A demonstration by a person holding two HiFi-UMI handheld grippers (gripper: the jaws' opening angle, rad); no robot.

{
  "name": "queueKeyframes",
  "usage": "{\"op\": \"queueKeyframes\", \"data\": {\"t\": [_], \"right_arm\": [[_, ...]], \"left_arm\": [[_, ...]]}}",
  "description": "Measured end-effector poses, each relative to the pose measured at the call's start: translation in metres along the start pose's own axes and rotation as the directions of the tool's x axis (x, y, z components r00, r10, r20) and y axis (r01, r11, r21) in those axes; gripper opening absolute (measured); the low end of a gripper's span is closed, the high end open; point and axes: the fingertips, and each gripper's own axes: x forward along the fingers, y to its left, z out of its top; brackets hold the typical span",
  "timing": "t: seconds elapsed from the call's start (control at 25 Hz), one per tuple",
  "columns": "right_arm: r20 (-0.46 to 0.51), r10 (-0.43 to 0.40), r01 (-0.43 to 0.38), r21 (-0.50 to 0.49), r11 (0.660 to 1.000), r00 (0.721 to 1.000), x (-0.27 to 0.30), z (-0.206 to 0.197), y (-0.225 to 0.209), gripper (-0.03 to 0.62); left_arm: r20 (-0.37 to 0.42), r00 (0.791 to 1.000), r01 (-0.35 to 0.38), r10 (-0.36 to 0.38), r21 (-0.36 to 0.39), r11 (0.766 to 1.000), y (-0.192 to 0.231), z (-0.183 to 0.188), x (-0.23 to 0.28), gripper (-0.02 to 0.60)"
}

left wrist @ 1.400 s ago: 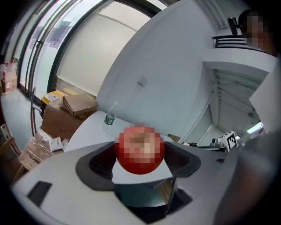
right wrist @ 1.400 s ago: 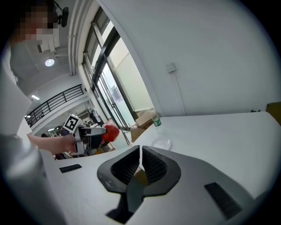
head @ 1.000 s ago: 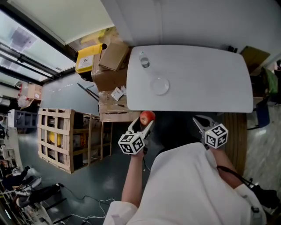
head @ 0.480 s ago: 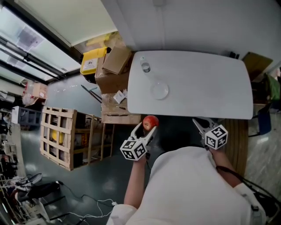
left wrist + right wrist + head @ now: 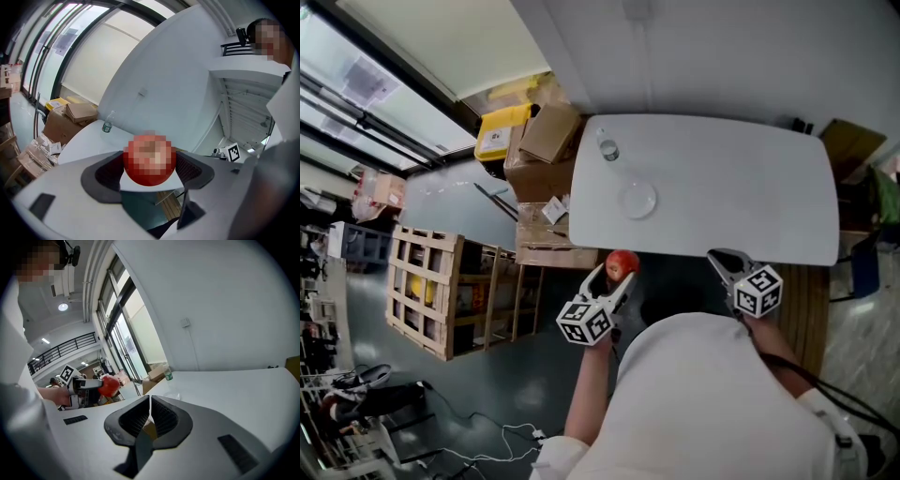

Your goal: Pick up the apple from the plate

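Before the table (image 5: 722, 187), left gripper (image 5: 615, 277) clamps the apple (image 5: 622, 262) — right gripper (image 5: 722, 260) closed.

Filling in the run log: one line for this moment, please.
left tongs: shut on apple | right tongs: shut, empty | apple: off plate, near table edge | plate: empty

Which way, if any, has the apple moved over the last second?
No. The apple, held in the left gripper, still hangs just off the table at its near edge, as far from the plate as before.
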Motion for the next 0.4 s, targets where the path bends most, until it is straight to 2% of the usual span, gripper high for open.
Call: {"op": "queueKeyframes", "data": {"t": [0.4], "right_arm": [[0.005, 0.028, -0.028, -0.01, 1.0, 1.0, 0.0048, 0.0072, -0.0055, 0.038]], "left_arm": [[0.015, 1.0, -0.022, 0.023, -0.008, 1.0, 0.0, 0.0001, 0.005, 0.345]]}}
